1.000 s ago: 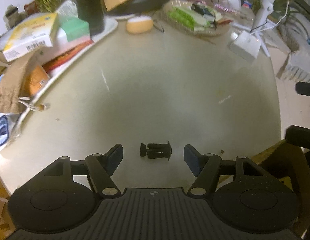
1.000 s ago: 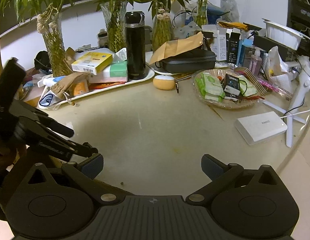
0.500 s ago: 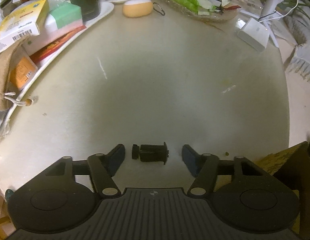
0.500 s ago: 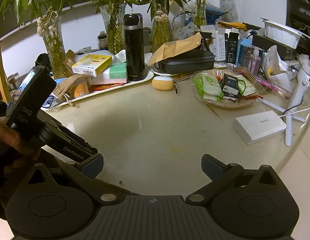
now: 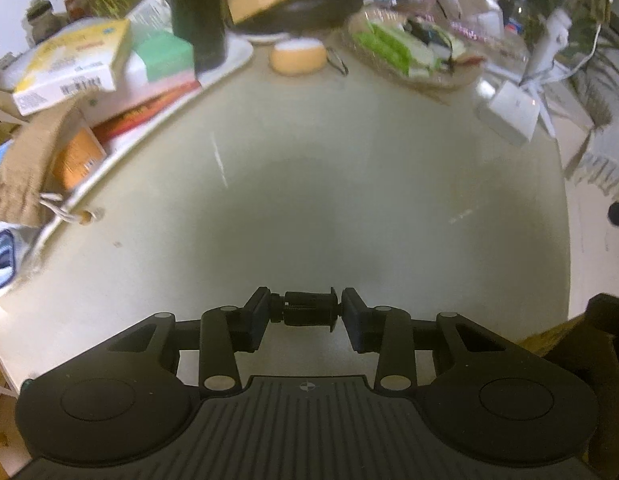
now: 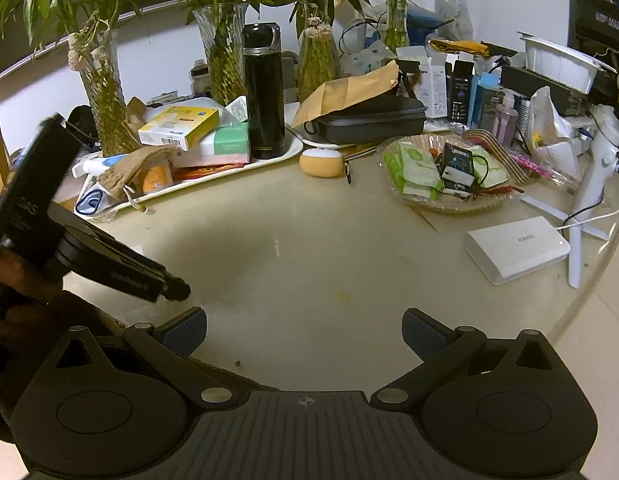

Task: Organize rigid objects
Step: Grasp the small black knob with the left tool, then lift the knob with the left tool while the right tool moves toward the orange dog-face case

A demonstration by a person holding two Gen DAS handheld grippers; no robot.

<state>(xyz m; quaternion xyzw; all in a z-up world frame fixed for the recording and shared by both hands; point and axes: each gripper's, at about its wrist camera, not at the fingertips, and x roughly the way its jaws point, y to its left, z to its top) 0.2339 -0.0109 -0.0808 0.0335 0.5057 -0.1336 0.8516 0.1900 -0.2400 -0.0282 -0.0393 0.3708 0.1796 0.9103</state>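
A small black screw-like mount part (image 5: 307, 308) is clamped end to end between the fingers of my left gripper (image 5: 305, 310), just above the pale round table (image 5: 309, 184) near its front edge. The left gripper also shows in the right wrist view (image 6: 177, 290), at the left, held by a hand, with the black part at its tip. My right gripper (image 6: 305, 332) is open and empty, over the table's near edge.
A white tray (image 6: 269, 160) at the back left holds boxes, a brown pouch and a black flask (image 6: 263, 92). An orange round case (image 6: 321, 162), a glass dish of packets (image 6: 441, 172), a white power bank (image 6: 517, 248) and a white stand (image 6: 589, 196) lie further back and right. Vases with plants stand behind.
My left gripper has closed on the black part that lay between its open fingers, and has tilted up slightly. The right gripper has stayed open and nearly still.
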